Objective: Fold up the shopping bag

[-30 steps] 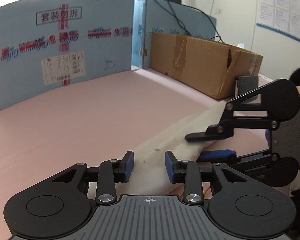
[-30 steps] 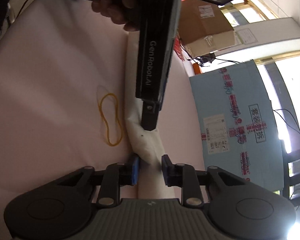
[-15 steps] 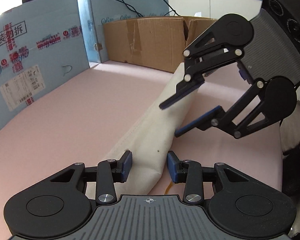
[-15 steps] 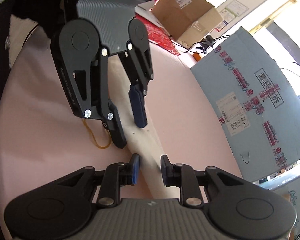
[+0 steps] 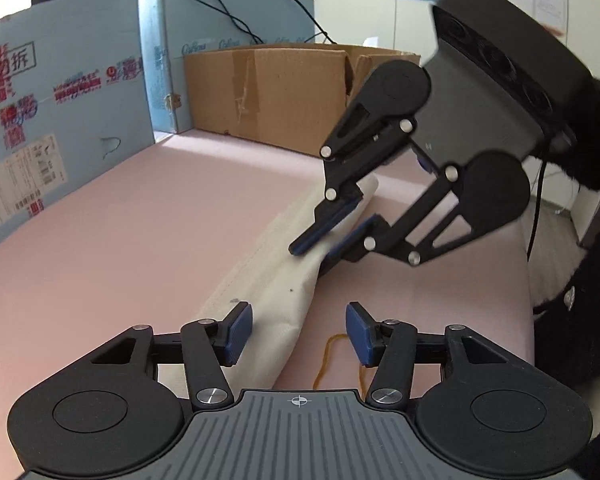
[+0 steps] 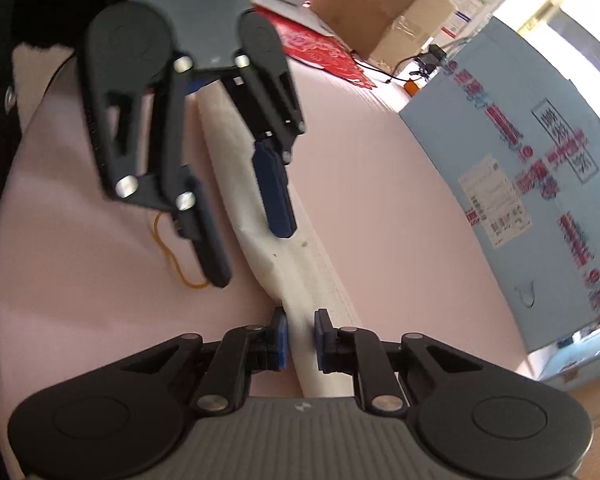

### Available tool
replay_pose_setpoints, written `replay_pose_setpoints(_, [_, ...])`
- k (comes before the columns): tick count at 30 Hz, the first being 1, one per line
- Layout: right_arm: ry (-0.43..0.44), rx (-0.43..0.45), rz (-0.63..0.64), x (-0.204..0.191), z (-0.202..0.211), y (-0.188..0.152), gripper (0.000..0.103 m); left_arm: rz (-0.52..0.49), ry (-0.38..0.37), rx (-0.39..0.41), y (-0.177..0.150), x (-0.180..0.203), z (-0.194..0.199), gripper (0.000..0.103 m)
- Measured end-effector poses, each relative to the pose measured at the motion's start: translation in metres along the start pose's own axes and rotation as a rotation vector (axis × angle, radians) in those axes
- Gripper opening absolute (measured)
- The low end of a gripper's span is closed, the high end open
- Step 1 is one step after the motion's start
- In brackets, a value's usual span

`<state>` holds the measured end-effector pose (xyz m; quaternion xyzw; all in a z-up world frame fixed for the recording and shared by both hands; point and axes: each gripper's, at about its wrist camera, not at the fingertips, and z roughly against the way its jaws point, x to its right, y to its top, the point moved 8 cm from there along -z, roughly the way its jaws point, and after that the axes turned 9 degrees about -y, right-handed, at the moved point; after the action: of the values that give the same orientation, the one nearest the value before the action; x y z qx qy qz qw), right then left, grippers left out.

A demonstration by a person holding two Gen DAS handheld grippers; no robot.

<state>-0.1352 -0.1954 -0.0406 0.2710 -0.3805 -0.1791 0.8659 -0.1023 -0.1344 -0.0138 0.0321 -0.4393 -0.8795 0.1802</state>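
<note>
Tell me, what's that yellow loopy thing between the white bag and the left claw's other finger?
A yellow rubber band lies on the pink mat beside the folded bag; the right wrist view shows it best.

Chinese characters "拆" on blue foam board (image 5: 60, 120)

Left gripper (image 5: 299, 334) jaws opening, right gripper (image 6: 301, 338) jaws closing

Yellow rubber band (image 6: 180, 268), perhaps; cardboard box (image 5: 268, 92)
</note>
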Motion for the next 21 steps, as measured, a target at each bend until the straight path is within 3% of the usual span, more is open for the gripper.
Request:
replay_pose_setpoints(2, [0.066,0.001,-0.126,0.012,0.008,-0.006,0.013,-0.005,0.004,-0.011,-0.002,-0.001,0.002,0.050])
replay_pose_setpoints(3, [0.083,-0.001,-0.164,0.016,0.010,-0.009,0.013,0.009,-0.011,-0.010,-0.003,-0.002,0.005,0.044])
replay_pose_setpoints(4, [0.121,-0.012,-0.229,0.021,0.012,-0.015,0.014,0.043,-0.038,-0.004,-0.005,-0.004,0.008,0.031])
replay_pose_setpoints(7, [0.246,-0.048,-0.447,0.038,0.013,-0.033,0.015,0.232,-0.135,0.047,-0.014,-0.022,0.016,0.020])
replay_pose_setpoints(10, [0.331,-0.061,-0.678,0.061,0.007,-0.046,0.020,0.460,-0.206,0.129,-0.027,-0.048,0.024,0.017])
replay_pose_setpoints(13, [0.293,-0.082,-0.827,0.080,0.012,-0.065,0.024,0.603,-0.248,0.187,-0.040,-0.060,0.030,0.015])
replay_pose_setpoints(19, [0.139,-0.154,-0.959,0.102,0.024,-0.091,0.031,0.610,-0.220,0.198,-0.044,-0.058,0.031,0.015])
replay_pose_setpoints(21, [0.050,-0.176,-0.928,0.103,0.024,-0.088,0.032,0.613,-0.213,0.199,-0.045,-0.058,0.031,0.015])
